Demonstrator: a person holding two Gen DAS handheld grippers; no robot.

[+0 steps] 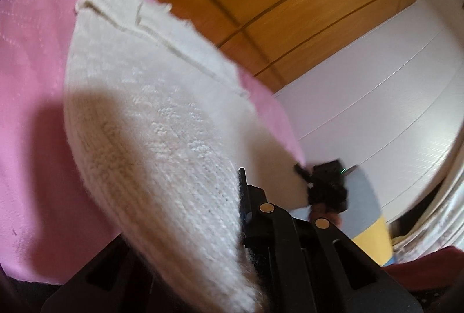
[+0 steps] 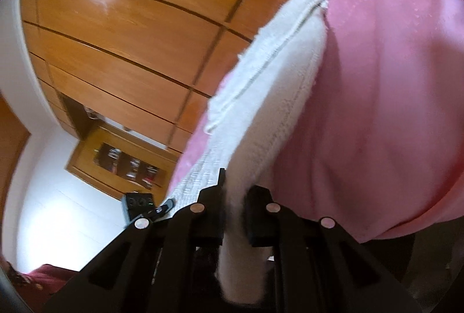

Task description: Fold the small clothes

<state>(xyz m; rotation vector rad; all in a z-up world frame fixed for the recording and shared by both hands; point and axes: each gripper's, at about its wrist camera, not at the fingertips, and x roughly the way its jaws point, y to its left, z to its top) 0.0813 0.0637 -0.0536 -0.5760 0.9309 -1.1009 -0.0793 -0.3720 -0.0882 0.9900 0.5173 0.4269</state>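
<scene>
While both grippers are clenched, each has a corner of the same white knitted garment [image 1: 150, 121] nipped between its black fingers; the left gripper [image 1: 246, 211] bites the near hem where the ribbed knit bunches against its one visible finger, and the right gripper [image 2: 235, 208] pinches a narrow fold of the cloth that runs straight down between its two pads. From the left wrist the right gripper shows small and dark at the far corner of the knit, a hand under it — so the cloth spans between the two; the rest of it slopes away over the pink sheet [image 1: 32, 110], its seamed far edge lying close to the sheet's far border, where the pink ends against the wooden wardrobe doors [image 2: 121, 32]. To the left of the garment the sheet lies bare and smooth, wide open ground; on the right wrist's side more pink stretches off to the picture's right, creased in long soft ridges but with nothing on it. Beyond the sheet's edge there is a white wall [image 1: 377, 98], a wooden cabinet [image 2: 121, 159] with small things behind its glass — too blurred to name; something dark red [image 2: 49, 275] sits low at the frame's rim.
</scene>
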